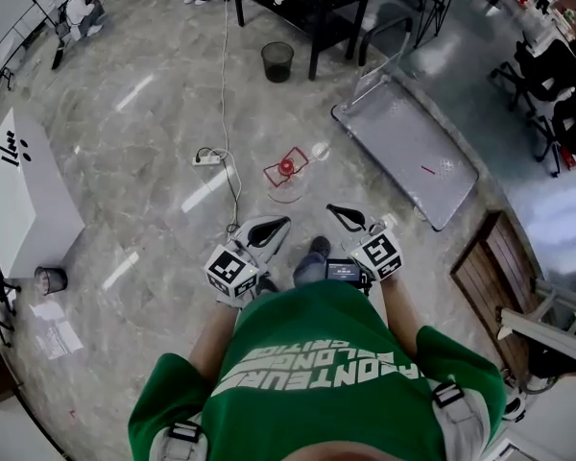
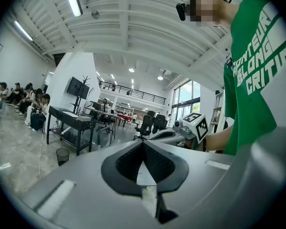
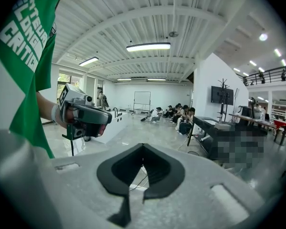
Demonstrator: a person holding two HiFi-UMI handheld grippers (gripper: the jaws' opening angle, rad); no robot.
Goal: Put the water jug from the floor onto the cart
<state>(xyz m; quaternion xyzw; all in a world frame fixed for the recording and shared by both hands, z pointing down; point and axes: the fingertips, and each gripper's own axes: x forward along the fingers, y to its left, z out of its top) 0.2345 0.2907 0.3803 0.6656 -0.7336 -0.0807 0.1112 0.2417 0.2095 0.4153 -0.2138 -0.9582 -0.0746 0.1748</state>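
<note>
— Where is the jug?
— The clear plastic water jug with the red cap [image 1: 286,169] stands on the grey marble floor [image 1: 144,209], ahead of both my hands. It is left of the flat grey platform cart [image 1: 394,133] and apart from it. It is small from up here; I think a red frame sits round its neck.
— And your hands?
— My left hand-held gripper [image 1: 280,223] has its jaws together on nothing. My right hand-held gripper [image 1: 336,210] is the same, tips meeting, empty. Both hang before my green shirt [image 1: 317,353], short of the jug
</note>
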